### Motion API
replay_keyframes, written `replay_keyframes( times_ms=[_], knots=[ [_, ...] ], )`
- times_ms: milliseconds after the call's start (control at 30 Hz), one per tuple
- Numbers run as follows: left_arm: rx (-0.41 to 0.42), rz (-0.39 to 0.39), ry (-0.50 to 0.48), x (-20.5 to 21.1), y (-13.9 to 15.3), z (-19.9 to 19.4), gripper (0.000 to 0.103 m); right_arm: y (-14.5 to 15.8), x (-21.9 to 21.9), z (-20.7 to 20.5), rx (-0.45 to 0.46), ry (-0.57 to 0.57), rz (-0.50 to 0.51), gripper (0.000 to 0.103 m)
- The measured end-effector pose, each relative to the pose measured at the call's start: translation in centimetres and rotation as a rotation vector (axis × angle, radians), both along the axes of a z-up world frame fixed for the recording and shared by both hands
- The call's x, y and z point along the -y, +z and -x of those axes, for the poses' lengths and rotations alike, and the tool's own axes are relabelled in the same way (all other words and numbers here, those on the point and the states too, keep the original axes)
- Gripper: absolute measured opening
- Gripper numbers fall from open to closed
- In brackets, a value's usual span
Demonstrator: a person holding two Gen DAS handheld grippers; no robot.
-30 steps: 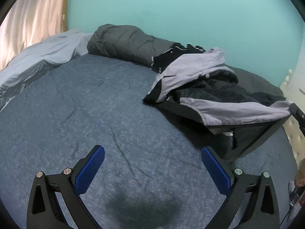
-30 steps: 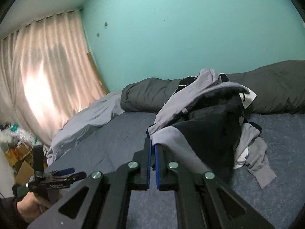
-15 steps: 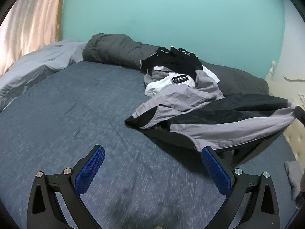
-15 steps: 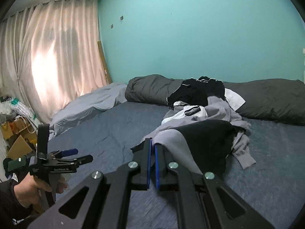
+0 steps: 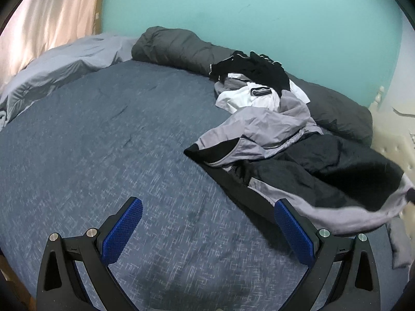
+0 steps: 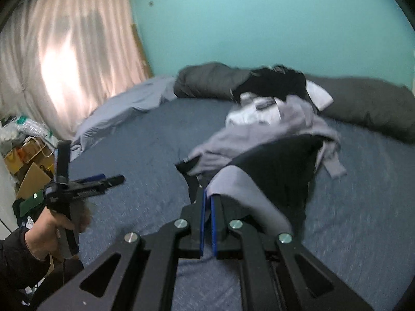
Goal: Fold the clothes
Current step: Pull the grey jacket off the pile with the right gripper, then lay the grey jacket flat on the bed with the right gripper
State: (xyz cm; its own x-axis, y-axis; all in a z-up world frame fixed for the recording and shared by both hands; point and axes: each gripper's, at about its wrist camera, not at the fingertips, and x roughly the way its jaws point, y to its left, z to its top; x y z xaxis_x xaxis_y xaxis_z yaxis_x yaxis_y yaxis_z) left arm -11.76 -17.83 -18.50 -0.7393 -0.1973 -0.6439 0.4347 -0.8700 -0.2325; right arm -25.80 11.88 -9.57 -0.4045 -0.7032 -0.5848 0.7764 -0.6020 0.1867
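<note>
Room: teal wall (image 5: 259, 13) behind the bed; pale pink curtain (image 6: 64, 59) lit from behind on the left side.
Bed: blue-grey sheet (image 5: 116, 142) covers the mattress, lightly creased, bare across its left and middle.
Bedding: dark grey duvet (image 5: 179, 46) rolled along the wall edge; light grey sheet (image 5: 64, 64) bunched beside it toward the curtain.
Jacket: grey and black jacket (image 5: 298, 160) lies partly on the right side of the bed, spread toward the near edge; one grey corner is lifted off the sheet.
Clothes pile: black garment (image 5: 259, 70) and white garment (image 5: 249, 98) heaped against the duvet, just behind the jacket and touching it.
Right tongs: right tongs (image 6: 207, 202) clenched on a grey edge of the jacket; blue pads nearly meet, with fabric draped up and away from the tips.
Left tongs: left tongs (image 5: 207, 230) released, blue pads wide apart, nothing between them; they hang over bare sheet, with the jacket's near hem just beyond the right pad.
Left hand: hand (image 6: 52, 230) in a dark sleeve grips the handle of the left tongs, seen from the right wrist view.
Clutter: cardboard boxes (image 6: 28, 171) and bags on the floor below the curtain; details blurred.
</note>
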Motion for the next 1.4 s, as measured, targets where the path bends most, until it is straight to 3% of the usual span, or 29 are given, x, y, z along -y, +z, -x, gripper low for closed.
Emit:
replay_keyframes(
  times_ms=[267, 367, 433, 533, 733, 933, 1000, 1167, 1400],
  knots=[
    [0.000, 0.002, 0.007, -0.5, -2.4, 0.6, 0.103, -4.7, 0.4, 1.8, 0.016, -0.097, -0.251, 0.006],
    [0.000, -0.012, 0.013, -0.5, -3.5, 1.0, 0.103, -6.5, 0.0, 2.9, 0.032, -0.147, -0.350, 0.017],
    [-0.001, -0.021, 0.024, -0.4, -4.1, 1.2, 0.103, -7.3, -1.0, 3.2, 0.043, -0.161, -0.376, 0.018],
    [-0.004, -0.037, 0.040, -0.1, -5.1, 1.5, 0.103, -8.0, -2.5, 3.7, 0.053, -0.181, -0.419, 0.030],
    [0.005, -0.035, 0.049, 0.4, -6.4, 2.2, 0.103, -6.8, -6.2, 4.5, 0.064, -0.234, -0.445, 0.036],
    [0.007, -0.041, 0.058, 1.0, -6.8, 2.3, 0.103, -4.4, -9.3, 4.6, 0.004, -0.308, -0.405, 0.036],
    [0.004, -0.043, 0.060, 1.0, -6.7, 2.4, 0.103, -3.5, -9.8, 5.0, 0.009, -0.308, -0.341, 0.036],
    [-0.010, -0.043, 0.056, 1.0, -6.2, 2.6, 0.103, -3.8, -6.7, 6.4, 0.012, -0.268, -0.363, 0.036],
    [-0.012, -0.043, 0.042, 1.3, -6.7, 3.5, 0.103, -9.0, -1.7, 9.4, 0.069, -0.202, -0.449, 0.036]
  ],
)
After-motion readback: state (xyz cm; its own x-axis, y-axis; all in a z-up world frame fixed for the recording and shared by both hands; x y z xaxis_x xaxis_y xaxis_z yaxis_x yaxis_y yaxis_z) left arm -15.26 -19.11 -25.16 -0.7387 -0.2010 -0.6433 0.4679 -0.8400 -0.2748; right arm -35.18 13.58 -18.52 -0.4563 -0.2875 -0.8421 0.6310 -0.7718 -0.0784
